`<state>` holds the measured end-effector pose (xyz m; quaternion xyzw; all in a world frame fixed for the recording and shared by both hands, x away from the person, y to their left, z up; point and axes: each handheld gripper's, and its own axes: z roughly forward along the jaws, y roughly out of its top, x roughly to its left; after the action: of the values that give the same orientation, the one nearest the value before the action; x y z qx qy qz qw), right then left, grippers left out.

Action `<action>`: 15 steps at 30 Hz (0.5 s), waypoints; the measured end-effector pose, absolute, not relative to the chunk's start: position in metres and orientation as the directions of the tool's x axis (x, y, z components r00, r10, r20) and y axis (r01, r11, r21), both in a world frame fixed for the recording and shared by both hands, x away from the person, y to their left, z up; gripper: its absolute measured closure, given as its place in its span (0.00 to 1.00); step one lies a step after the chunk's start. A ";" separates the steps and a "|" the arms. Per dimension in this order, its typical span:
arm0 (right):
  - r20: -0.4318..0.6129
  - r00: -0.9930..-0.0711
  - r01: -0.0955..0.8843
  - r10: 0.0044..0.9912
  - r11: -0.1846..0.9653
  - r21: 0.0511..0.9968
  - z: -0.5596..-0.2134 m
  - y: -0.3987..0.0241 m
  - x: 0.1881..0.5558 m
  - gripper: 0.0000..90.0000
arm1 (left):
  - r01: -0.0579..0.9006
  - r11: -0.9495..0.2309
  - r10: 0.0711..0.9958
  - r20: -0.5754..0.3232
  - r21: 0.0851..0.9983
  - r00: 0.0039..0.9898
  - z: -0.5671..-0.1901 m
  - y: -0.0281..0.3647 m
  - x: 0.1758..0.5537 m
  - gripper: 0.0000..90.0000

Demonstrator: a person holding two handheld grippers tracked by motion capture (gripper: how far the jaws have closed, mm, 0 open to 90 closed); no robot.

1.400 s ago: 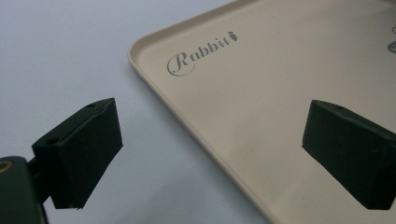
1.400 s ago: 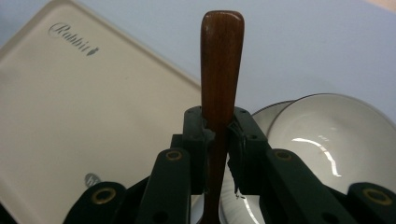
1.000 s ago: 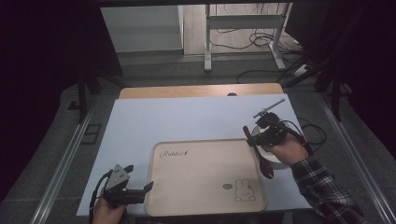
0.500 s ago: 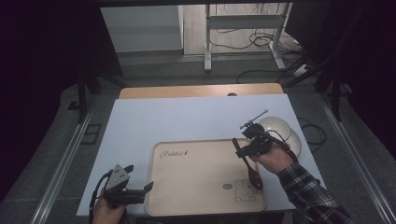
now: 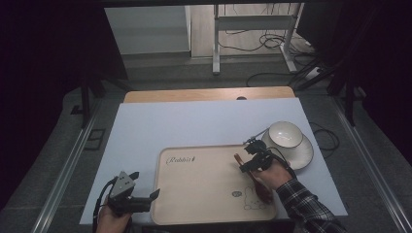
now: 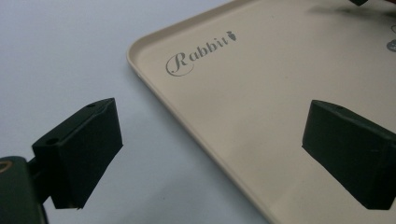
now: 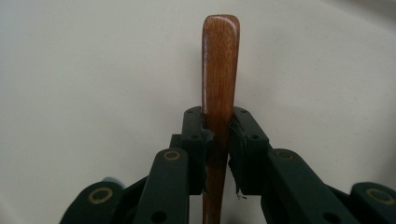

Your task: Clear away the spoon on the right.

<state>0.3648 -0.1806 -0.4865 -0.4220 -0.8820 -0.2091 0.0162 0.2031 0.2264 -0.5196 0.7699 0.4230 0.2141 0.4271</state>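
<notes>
- The right claw is clamped on a brown wooden spoon; in the right gripper view the two black jaws press against either side of its flat handle, whose rounded end sticks out past them.
- In the high view the wooden spoon lies along the right part of the tray, handle end near the tray's upper right corner, darker bowl end near the printed rabbit drawing, under the person's hand.
- The beige rectangular tray with the grey word "Rabbit" printed near its upper left corner sits on the pale lilac sheet that covers the desk, toward the near edge.
- The right hand comes in from the lower right in a plaid sleeve.
- Just right of the tray stands a white bowl with a dark rim on a white plate, close behind the right claw.
- The left claw hovers at the tray's lower left corner with its jaws well apart and nothing between them.
- In the left gripper view one jaw hangs over the lilac sheet, the other over the tray, with the tray's rim running between them.
</notes>
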 end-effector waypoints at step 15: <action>0.091 -0.735 0.624 0.672 0.619 0.477 -0.473 -0.182 0.348 0.85 | 0.469 -0.280 0.835 -0.029 0.838 0.550 -0.520 0.226 0.203 0.05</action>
<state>0.3478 -0.1824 -0.4727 -0.3606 -0.8983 -0.2463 -0.0480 0.2030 0.2259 -0.5196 0.7706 0.4227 0.2149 0.4257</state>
